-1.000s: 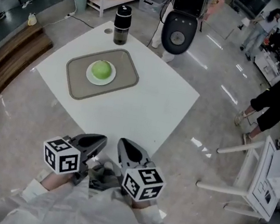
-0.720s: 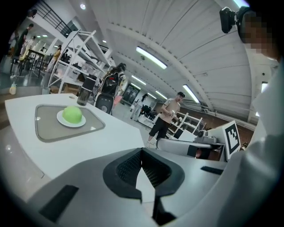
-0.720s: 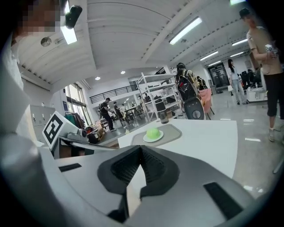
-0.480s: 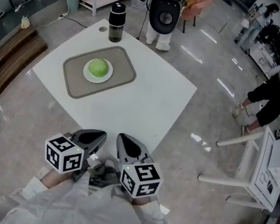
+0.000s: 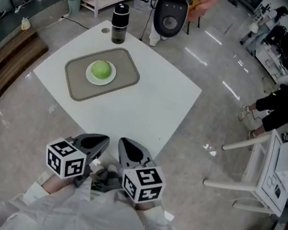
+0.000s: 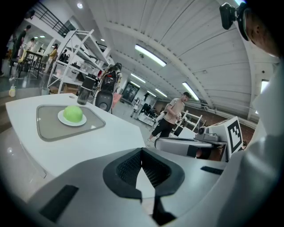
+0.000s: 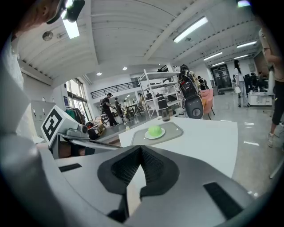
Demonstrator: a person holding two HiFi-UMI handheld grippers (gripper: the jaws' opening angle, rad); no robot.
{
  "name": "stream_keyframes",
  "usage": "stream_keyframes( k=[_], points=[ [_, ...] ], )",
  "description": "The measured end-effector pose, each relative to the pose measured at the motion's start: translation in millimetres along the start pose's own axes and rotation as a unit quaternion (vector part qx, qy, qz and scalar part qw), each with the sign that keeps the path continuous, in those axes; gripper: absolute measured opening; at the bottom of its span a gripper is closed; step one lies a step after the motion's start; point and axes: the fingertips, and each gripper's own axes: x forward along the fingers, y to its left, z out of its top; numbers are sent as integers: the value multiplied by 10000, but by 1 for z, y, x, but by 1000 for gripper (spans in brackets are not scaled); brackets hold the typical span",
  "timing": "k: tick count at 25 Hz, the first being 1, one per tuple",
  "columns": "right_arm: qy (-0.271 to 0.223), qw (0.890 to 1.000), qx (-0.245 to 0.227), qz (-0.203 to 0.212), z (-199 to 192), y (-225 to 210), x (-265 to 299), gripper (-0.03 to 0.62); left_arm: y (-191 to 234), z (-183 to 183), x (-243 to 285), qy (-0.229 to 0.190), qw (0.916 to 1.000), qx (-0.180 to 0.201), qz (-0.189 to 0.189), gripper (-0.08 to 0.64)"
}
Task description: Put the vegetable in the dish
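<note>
Tongs are staying put as I am holding the left gripper (image 5: 96, 142) and right gripper (image 5: 130, 150) closed on nothing, short of the table (image 5: 151, 102), while the green vegetable (image 5: 101, 69) is already sitting in the white dish (image 5: 92, 80), so the task is looking finished.

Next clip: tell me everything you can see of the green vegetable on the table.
The vegetable is one round, pale green ball, smooth and faintly glossy, much like a small cabbage, and it looks whole. It sits in the middle of a small white dish, which lies on a grey tray with rounded corners on the white table. Only the dish touches it; nothing covers or holds it.
</note>
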Motion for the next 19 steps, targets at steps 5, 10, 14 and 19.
stream_keyframes(
  k=[5,10,14,19],
  points=[
    [117,9999,-17,32,-5,2,0,12,-2,1,-3,-39,10000,-33,-8,8],
    [117,9999,-12,30,-5,5,0,12,-2,1,-5,-57,9999,-108,-49,8],
    [54,10000,26,-25,-3,1,-1,12,-1,1,-4,-45,9999,-83,-64,8],
    [98,9999,41,-62,-5,-3,-5,12,2,2,-3,-94,9999,-129,-11,8]
  ],
)
